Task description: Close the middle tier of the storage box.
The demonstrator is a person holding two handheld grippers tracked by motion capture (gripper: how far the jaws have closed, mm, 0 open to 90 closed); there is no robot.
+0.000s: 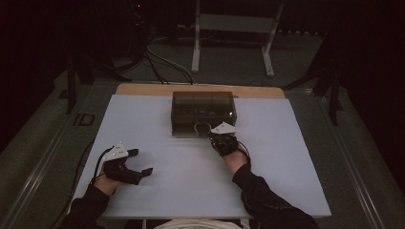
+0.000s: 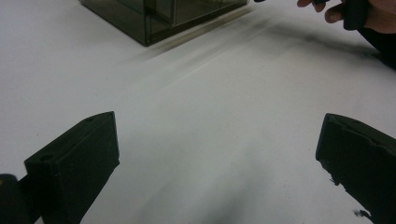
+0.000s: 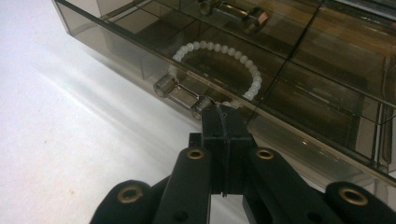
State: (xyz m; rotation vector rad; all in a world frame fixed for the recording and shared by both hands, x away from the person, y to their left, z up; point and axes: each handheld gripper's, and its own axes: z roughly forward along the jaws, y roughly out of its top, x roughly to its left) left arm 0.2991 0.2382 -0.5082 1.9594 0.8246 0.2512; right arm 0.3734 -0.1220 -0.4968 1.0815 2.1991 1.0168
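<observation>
Your right gripper point(image 3: 223, 122) has its jaws pressed together at the clear handle point(image 3: 183, 95) of the smoked organiser box point(image 1: 203, 112), seemingly to work the drawer holding the white bead bracelet point(image 3: 224, 65). Your left gripper point(image 1: 140, 162) rests on the table point(image 1: 157, 191) well clear, jaws spread and empty, presumably in reserve.

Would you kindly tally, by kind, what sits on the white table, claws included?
Smoked clear organiser box: 1
White bead bracelet inside the box: 1
Claws, left claw open, right claw shut by the drawer handle: 2
Total: 4
</observation>
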